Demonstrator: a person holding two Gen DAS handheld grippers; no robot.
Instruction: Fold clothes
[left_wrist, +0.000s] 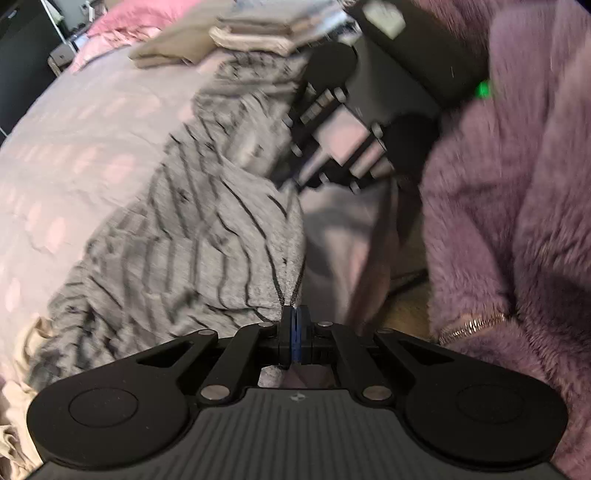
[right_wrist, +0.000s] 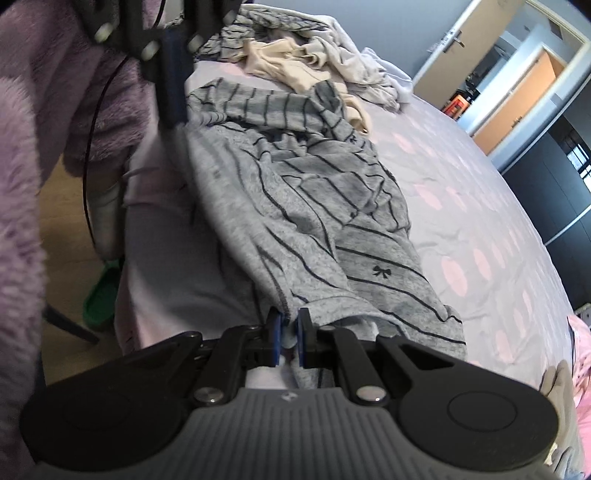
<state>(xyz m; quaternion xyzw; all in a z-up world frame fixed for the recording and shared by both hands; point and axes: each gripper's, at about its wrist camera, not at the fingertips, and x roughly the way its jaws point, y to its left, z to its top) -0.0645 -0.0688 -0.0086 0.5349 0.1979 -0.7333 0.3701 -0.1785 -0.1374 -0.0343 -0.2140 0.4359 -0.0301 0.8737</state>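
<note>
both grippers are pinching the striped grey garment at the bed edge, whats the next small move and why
Probably lift and draw both grippers apart to pull the edge taut. The left gripper and right gripper each pinch the grey striped garment, but it lies bunched and creased on the bed, so it needs flattening before folding.

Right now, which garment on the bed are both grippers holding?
The grey striped garment, spread out nearest; the beige and white clothes lie untouched in the far heap.
</note>
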